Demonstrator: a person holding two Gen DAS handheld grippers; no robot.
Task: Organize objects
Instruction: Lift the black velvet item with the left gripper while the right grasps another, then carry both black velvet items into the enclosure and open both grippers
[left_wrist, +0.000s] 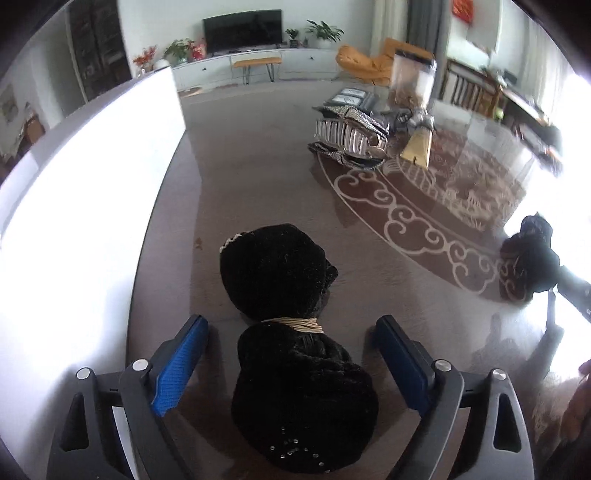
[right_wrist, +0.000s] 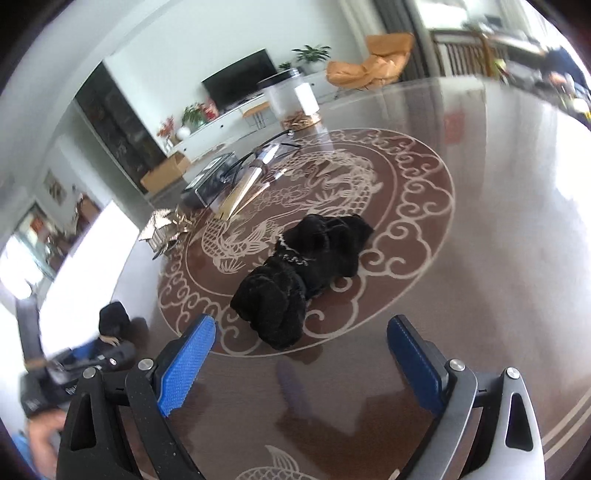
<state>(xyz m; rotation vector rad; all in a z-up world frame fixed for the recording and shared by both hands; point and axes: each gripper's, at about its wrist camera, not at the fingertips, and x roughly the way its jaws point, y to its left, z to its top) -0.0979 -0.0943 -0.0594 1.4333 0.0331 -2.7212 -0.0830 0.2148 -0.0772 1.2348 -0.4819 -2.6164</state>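
Note:
A black furry bundle tied at the waist with a beige cord (left_wrist: 291, 321) lies on the glass table between the spread fingers of my open left gripper (left_wrist: 291, 365); the pads stand apart from it. It shows small in the right wrist view (right_wrist: 112, 315). A second black furry bundle with a silver chain (right_wrist: 301, 273) lies on the dragon medallion (right_wrist: 417, 206), just beyond my open, empty right gripper (right_wrist: 301, 365). In the left wrist view it shows at the far right (left_wrist: 528, 258).
A clear lidded jar (right_wrist: 291, 99) with tan contents, a silver patterned box (left_wrist: 349, 134), a flat beige pack (left_wrist: 417, 146) and dark cables (right_wrist: 255, 155) lie at the table's far side. A white wall (left_wrist: 74, 221) borders the table's left edge.

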